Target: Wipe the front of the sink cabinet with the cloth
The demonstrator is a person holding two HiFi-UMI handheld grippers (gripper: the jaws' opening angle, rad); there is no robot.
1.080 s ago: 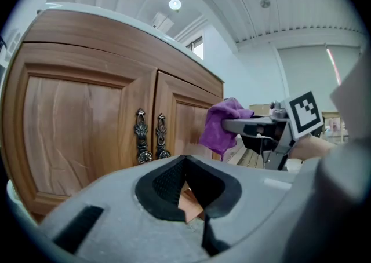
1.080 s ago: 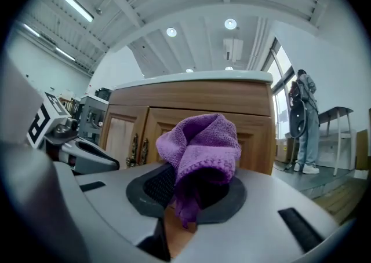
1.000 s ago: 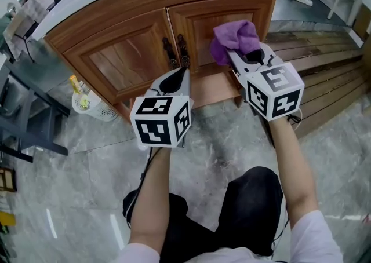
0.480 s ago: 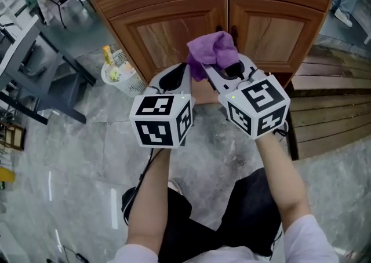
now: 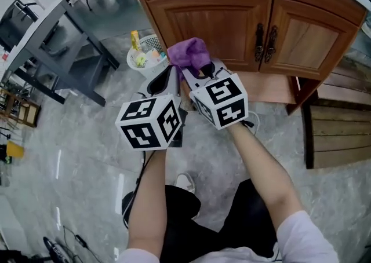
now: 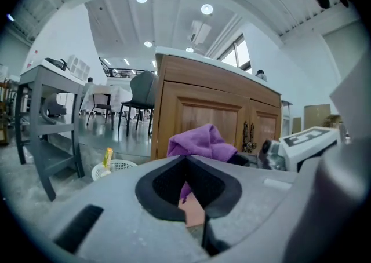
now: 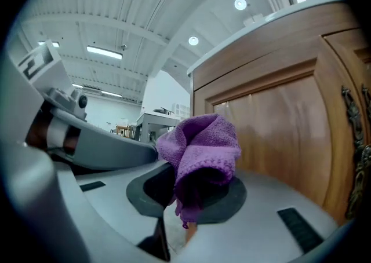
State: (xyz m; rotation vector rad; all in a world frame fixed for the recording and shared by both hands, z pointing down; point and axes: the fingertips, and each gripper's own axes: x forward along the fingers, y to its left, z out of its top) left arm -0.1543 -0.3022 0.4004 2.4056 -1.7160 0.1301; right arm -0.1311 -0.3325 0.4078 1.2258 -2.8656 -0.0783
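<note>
The wooden sink cabinet [image 5: 223, 18] has two doors with dark handles [image 5: 264, 41] at the middle. A purple cloth [image 5: 188, 53] is bunched at the lower left edge of the left door; whether it touches the wood I cannot tell. My right gripper [image 5: 200, 70] is shut on the cloth [image 7: 200, 152], close to the door panel [image 7: 272, 123]. My left gripper [image 5: 168, 79] hangs just left of it, shut on nothing, below the cabinet's left corner. From the left gripper [image 6: 186, 157] view, the cloth [image 6: 200, 143] shows ahead in front of the cabinet [image 6: 197, 114].
A white basket [image 5: 145, 53] with bottles stands on the floor at the cabinet's left corner. A grey metal table [image 5: 64, 30] is further left. Wooden slats [image 5: 336, 134] lie at the right. The person's legs are below on the marble floor [image 5: 75, 163].
The right gripper has carried the cloth leftward along the cabinet front, from the right door to the left door's outer edge. The left gripper has followed, and the view has shifted left.
</note>
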